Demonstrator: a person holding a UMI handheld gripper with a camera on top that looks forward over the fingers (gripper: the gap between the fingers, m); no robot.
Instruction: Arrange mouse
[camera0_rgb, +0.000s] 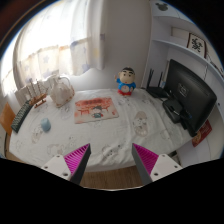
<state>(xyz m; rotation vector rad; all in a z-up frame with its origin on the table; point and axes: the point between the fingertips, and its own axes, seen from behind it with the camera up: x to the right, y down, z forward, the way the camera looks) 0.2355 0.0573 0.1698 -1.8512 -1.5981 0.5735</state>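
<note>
the mouse (45, 126) is showing only as a small pale blob on the left part of the table (120, 125), well beyond the jaws, and its shape and any markings are too small to make out. the keyboard (21, 117) is lying dark along the table's left edge, partly cut off there. a pink printed mat or book (97, 109) is sitting mid-table; its pattern is not readable. a doll-like figure (126, 81) in blue and red is standing at the far edge, its details unclear. on the right a dark monitor (190, 92) is standing, its screen off, with dark items at its base that are hard to tell apart. a framed picture with black brush characters (196, 43) is hanging on the wall above it, illegible. a clear bag of something (62, 92) is sitting at the back left.

the table is wearing a pale patterned cloth, and bright curtained windows (50, 45) are glowing behind it.

the gripper (111, 160) is hovering short of the table's near edge, its jaws spread wide with nothing between the magenta pads (78, 158).
</note>
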